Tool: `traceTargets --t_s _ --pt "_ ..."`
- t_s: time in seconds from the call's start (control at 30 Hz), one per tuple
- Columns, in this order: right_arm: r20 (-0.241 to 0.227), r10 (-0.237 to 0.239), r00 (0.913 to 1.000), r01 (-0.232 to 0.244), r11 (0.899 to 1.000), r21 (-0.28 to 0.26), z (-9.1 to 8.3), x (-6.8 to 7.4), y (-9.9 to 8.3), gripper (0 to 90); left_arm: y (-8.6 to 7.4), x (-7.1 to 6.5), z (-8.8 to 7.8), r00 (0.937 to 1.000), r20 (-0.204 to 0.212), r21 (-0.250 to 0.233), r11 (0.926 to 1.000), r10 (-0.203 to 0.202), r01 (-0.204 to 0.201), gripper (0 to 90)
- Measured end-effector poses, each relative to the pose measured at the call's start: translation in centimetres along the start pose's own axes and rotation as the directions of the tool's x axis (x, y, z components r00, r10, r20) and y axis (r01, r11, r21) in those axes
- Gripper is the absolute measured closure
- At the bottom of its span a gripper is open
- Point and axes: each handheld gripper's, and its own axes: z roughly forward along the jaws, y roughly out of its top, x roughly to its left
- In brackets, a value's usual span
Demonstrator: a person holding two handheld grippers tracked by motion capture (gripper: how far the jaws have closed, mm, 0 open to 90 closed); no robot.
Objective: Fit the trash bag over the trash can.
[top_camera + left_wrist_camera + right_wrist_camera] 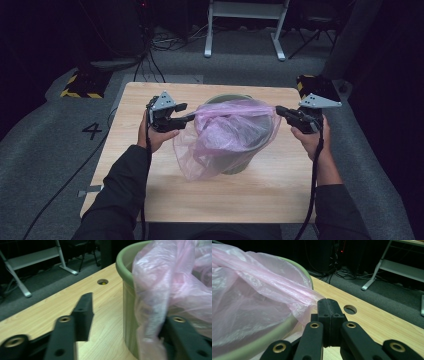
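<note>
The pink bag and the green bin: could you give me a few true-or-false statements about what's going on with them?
1. The right gripper is shut on the pink bag. True.
2. The left gripper has its jaws closed tight. False: they stand wide apart, with the bag against one of them.
3. The bin lies on its side. False: it stands upright on the table.
4. The bag hangs partly outside the bin, down its near side. True.
5. The bag is black. False: it is see-through pink.
</note>
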Motion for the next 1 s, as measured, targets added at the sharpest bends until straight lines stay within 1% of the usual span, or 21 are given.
traceTargets --t_s 0.03,0.07,0.1,0.13,0.17,0.2,0.23,0.27,0.3,0.33,0.37,0.4,0.43,0.5,0.57,0.63,0.73,0.8,0.87,0.93,1.0 --pt "0.005 0.002 1.0000 -0.002 1.000 0.004 0.1 0.0 0.1 90.0 -0.1 0.1 0.0 1.0000 0.003 -0.003 1.0000 -0.002 0.002 46.1" --pt "0.008 0.000 1.0000 0.000 1.000 0.003 0.3 0.0 0.1 90.0 -0.1 0.1 -0.1 1.0000 0.002 -0.006 0.9999 0.008 -0.008 46.1" --pt "0.012 -0.005 0.9999 0.005 1.000 0.004 0.4 0.0 0.2 90.0 -0.1 0.2 -0.2 0.9999 0.013 -0.014 0.9998 0.011 -0.010 46.3" --pt "0.019 -0.005 0.9998 0.005 1.000 0.000 0.5 0.1 0.4 90.0 0.0 0.3 -0.3 0.9996 0.022 -0.026 0.9996 0.016 -0.015 51.1" --pt "0.022 -0.005 0.9997 0.005 1.000 -0.002 0.7 0.1 0.5 90.0 0.0 0.3 -0.3 0.9995 0.021 -0.028 0.9993 0.024 -0.024 57.8" --pt "0.037 -0.015 0.9992 0.016 1.000 -0.006 0.9 0.1 0.8 90.0 0.1 0.3 -0.3 0.9995 0.015 -0.037 0.9989 0.030 -0.029 67.3" --pt "0.037 -0.015 0.9992 0.016 1.000 -0.006 0.9 0.1 0.8 90.0 0.2 0.4 -0.3 0.9989 0.021 -0.042 0.9983 0.041 -0.040 67.3" --pt "0.039 -0.017 0.9991 0.017 1.000 -0.011 1.1 0.1 0.9 90.0 0.3 0.5 -0.2 0.9987 0.022 -0.046 0.9980 0.045 -0.044 74.9" --pt "0.043 -0.019 0.9989 0.019 1.000 -0.012 1.3 0.1 1.1 89.9 0.4 0.6 0.0 0.9994 0.018 -0.048 0.9984 0.031 -0.030 80.0" --pt "0.048 -0.018 0.9987 0.019 1.000 -0.013 1.6 0.1 1.3 89.9 0.4 0.8 0.2 0.9994 0.018 -0.044 0.9986 0.030 -0.030 85.5" --pt "0.049 -0.011 0.9987 0.012 1.000 -0.005 2.2 0.0 1.6 89.8 0.5 0.9 0.7 0.9996 0.003 -0.038 0.9989 0.027 -0.026 87.6" --pt "0.049 -0.011 0.9987 0.012 1.000 -0.005 2.2 0.0 1.6 89.8 0.5 1.0 1.0 0.9997 -0.002 -0.036 0.9991 0.023 -0.023 87.6" --pt "0.051 -0.012 0.9986 0.012 1.000 -0.001 2.5 -0.1 1.7 89.8 0.6 1.2 1.5 0.9999 0.007 -0.032 0.9994 0.009 -0.009 88.3" --pt "0.061 0.003 0.9981 -0.004 1.000 0.012 3.3 -0.5 1.8 89.8 0.5 1.4 2.2 0.9999 0.011 -0.019 0.9998 -0.011 0.011 89.1" --pt "0.053 0.033 0.9980 -0.035 0.999 0.026 3.9 -1.0 1.7 89.8 0.4 1.8 3.2 0.9990 0.027 0.009 0.9993 -0.035 0.035 89.1" --pt "0.048 0.083 0.9954 -0.085 0.995 0.044 4.8 -1.6 1.4 89.9 0.2 2.0 4.2 0.9985 0.017 0.035 0.9981 -0.051 0.051 88.9" --pt "0.051 0.102 0.9935 -0.105 0.992 0.066 5.7 -2.2 0.9 89.8 -0.4 2.4 5.5 0.9953 0.017 0.062 0.9937 -0.095 0.094 85.8" --pt "0.044 0.136 0.9898 -0.139 0.986 0.091 6.7 -2.6 0.1 89.8 -0.7 2.5 6.0 0.9939 0.023 0.075 0.9915 -0.108 0.106 86.5" --pt "0.040 0.143 0.9889 -0.146 0.984 0.097 6.9 -2.7 -0.2 89.8 -1.1 2.5 6.5 0.9932 0.027 0.081 0.9905 -0.113 0.111 86.6" --pt "0.018 0.177 0.9840 -0.178 0.977 0.115 7.6 -2.9 -1.2 89.7 -1.4 2.3 6.8 0.9934 0.026 0.098 0.9892 -0.112 0.109 86.4" --pt "0.012 0.180 0.9835 -0.181 0.976 0.122 7.7 -2.9 -1.5 89.7 -1.7 2.3 7.0 0.9924 0.033 0.111 0.9873 -0.118 0.114 86.4"
